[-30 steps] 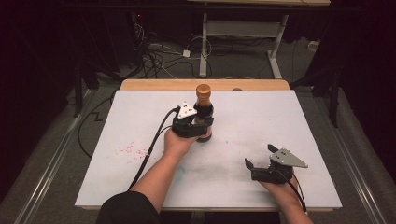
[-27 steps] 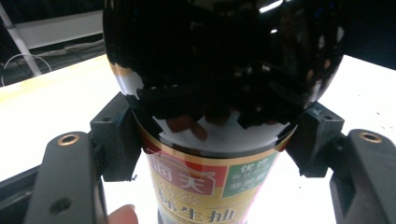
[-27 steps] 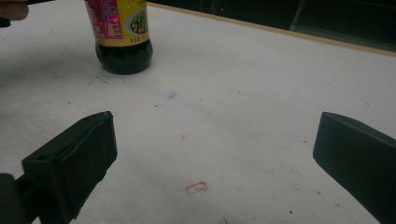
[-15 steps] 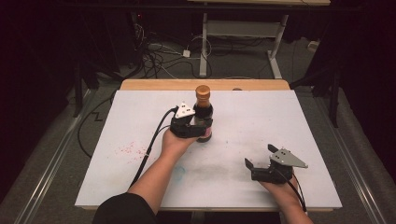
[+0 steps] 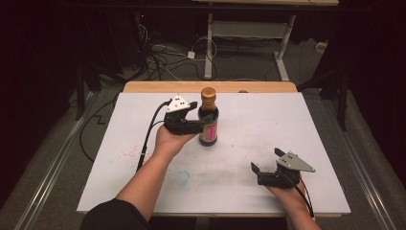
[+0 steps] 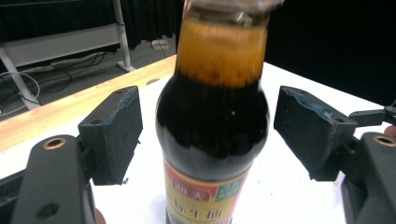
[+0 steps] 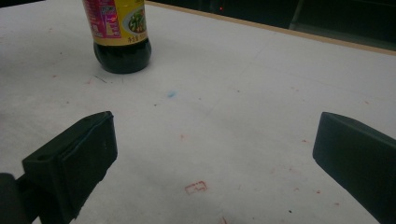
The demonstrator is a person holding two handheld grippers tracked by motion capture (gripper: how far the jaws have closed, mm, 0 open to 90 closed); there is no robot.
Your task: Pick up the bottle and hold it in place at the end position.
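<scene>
Releasing the sauce bottle [image 5: 208, 117] looks like the step in hand: left tongs [image 5: 191, 117] have just been opening, and in the left gripper view both pads [image 6: 114, 128] stand clear of the glass with the bottle [image 6: 212, 126] between them, so nothing is gripped. To do it well: back the tongs straight off along their own line, away from the bottle, level, no sideways sweep. The bottle is tall, narrow-based and mostly full, so a pad clipping its shoulder could tip it. Keep the trailing cable [image 5: 148, 139] off it too. Bottle stands upright on the white desk [image 5: 316, 134], base down, brown cap [image 5: 208, 92] up, long axis vertical, label facing the person's side. It sits towards the far edge of the desk. Right tongs [image 5: 261, 173] rest well apart from the bottle, nearer the person; jaws spread wide on nothing, bottle base [image 7: 122, 56] visible beyond them. A small clear blue-tinted piece [image 5: 182, 178] lies on the person's side of the bottle; can't tell what it is.
</scene>
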